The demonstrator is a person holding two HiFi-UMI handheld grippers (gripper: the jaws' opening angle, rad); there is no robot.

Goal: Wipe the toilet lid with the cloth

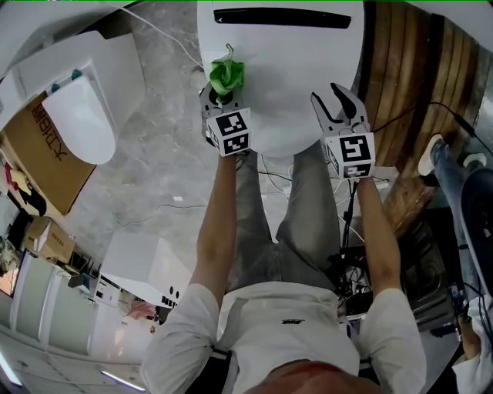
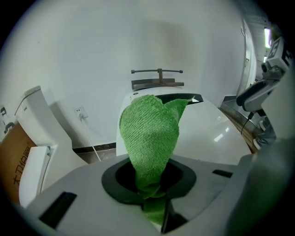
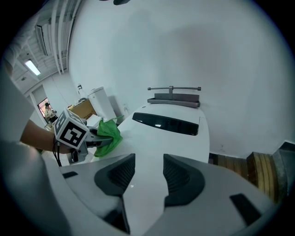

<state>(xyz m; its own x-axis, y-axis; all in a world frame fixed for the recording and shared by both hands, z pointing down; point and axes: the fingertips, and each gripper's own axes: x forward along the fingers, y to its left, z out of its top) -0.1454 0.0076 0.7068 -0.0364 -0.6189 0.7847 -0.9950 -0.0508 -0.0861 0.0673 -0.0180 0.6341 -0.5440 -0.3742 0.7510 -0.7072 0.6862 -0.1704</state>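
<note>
Count: two grippers, one cloth, two toilets.

The left gripper [image 2: 154, 193] is clamped on the green cloth [image 2: 150, 133], a knitted, looped-pile fabric that bunches into a tuft beyond the jaws. It sits at the near left edge of the toilet lid [image 1: 293, 69]. Whether the cloth touches the lid cannot be told.

The right gripper [image 3: 144, 173] is over the near right part of the lid. Its jaws are parted, with only the lid surface showing in the gap.

The lid is white, glossy and oval, with a dark slot [image 1: 289, 17] at its far end. A grey rail [image 2: 156, 72] is fixed to the wall behind.

The second toilet [image 1: 77, 115], also white, stands well to the left, beside a cardboard box [image 1: 38, 154]. Wooden boards [image 1: 400, 85] run along the right. Cables [image 1: 350, 265] lie on the floor near the person's legs.
</note>
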